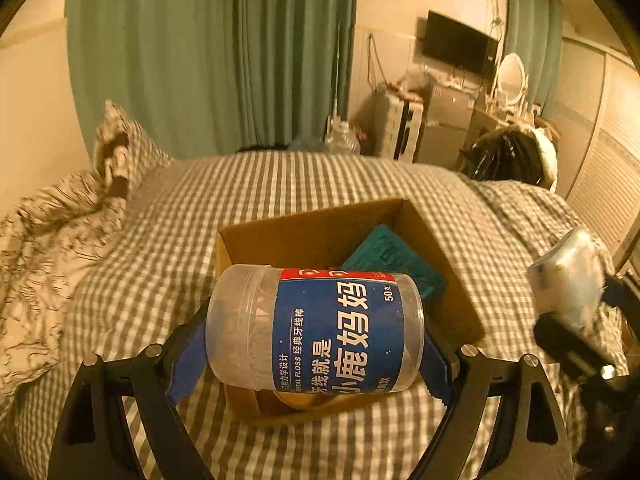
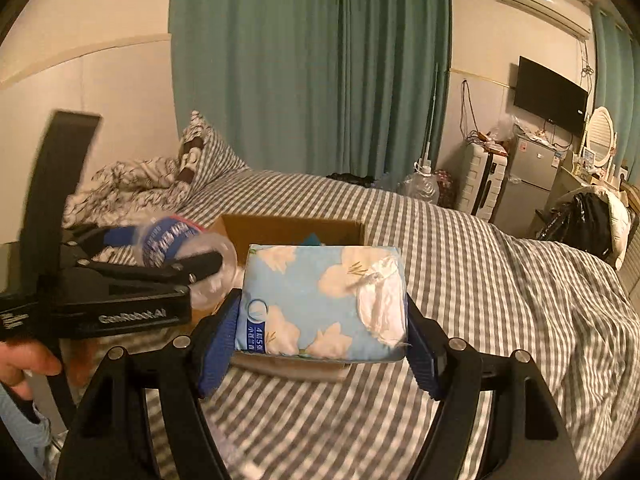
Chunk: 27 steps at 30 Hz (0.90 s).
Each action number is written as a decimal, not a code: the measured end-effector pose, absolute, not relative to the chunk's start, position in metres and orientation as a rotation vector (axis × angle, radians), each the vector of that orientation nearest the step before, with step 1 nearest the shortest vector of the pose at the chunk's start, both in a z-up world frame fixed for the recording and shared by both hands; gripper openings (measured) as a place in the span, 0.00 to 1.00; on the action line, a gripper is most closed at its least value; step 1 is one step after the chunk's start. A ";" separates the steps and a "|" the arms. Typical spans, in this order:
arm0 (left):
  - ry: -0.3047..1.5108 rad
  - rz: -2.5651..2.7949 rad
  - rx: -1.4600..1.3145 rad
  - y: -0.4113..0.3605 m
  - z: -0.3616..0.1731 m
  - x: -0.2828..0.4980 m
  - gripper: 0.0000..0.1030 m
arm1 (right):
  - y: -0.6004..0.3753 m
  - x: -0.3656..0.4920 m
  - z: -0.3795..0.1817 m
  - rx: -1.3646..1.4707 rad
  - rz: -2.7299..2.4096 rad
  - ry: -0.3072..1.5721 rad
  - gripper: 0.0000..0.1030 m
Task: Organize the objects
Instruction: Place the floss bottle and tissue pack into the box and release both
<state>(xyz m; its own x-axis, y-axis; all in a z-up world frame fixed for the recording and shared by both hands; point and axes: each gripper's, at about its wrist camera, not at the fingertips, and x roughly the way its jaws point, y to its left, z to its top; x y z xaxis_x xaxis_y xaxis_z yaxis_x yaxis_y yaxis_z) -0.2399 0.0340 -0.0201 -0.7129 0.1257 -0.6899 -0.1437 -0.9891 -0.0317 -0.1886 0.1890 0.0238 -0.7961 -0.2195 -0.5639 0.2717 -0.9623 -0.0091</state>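
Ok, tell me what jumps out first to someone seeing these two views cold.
First, the clear dental floss jar with its blue label, lying sideways in the left gripper just above the open cardboard box on the checked bed. Next, the light-blue flowered tissue pack, its top torn open, clamped in the right gripper over the same box. A teal item already lies inside.

Both wrist views look close along their tongs, sharing the cardboard box (image 1: 320,236) (on the bed (image 2: 500,280)).
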 end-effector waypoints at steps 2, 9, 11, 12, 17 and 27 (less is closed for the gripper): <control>0.039 2.768 -1.144 0.033 -0.038 -0.256 0.87 | 0.187 -0.204 0.016 0.859 -2.740 0.114 0.71; 0.006 2.713 -1.216 0.030 -0.073 -0.286 0.88 | 0.168 -0.249 -0.017 0.888 -2.707 0.134 0.72; -0.013 2.713 -1.221 0.029 -0.073 -0.289 0.90 | 0.167 -0.251 -0.021 0.861 -2.717 0.096 0.80; -0.019 2.723 -1.220 0.028 -0.072 -0.289 0.94 | 0.168 -0.250 -0.021 0.847 -2.730 0.079 0.90; -0.031 2.750 -1.162 0.028 -0.046 -0.271 1.00 | 0.173 -0.230 -0.003 0.766 -2.769 0.083 0.95; 0.046 2.821 -0.958 0.033 0.032 -0.188 1.00 | 0.202 -0.143 0.065 0.609 -2.829 0.194 0.96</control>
